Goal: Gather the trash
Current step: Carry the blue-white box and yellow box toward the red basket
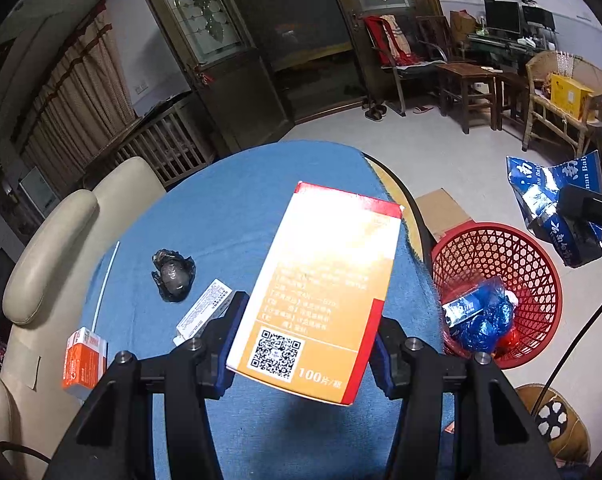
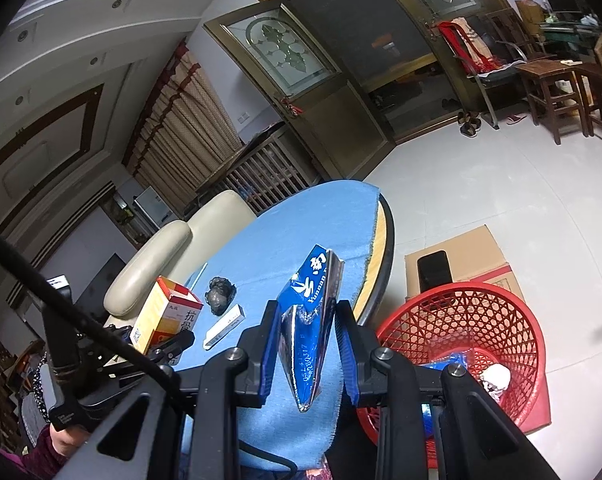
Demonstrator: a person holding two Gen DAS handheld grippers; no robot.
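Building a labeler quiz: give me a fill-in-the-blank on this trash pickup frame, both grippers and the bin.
The left gripper is shut on an orange and white cardboard ____ printed with a QR code.
The right gripper is shut on a flattened ____ foil wrapper.
The red plastic mesh basket stands on the ____, beside the round table with the blue cloth.
A crumpled ____ plastic bag lies on the cloth.

Missing words: box; blue; floor; black

"100片" on box [image 1: 317, 292], "Yunnan" on wrapper [image 2: 313, 320]
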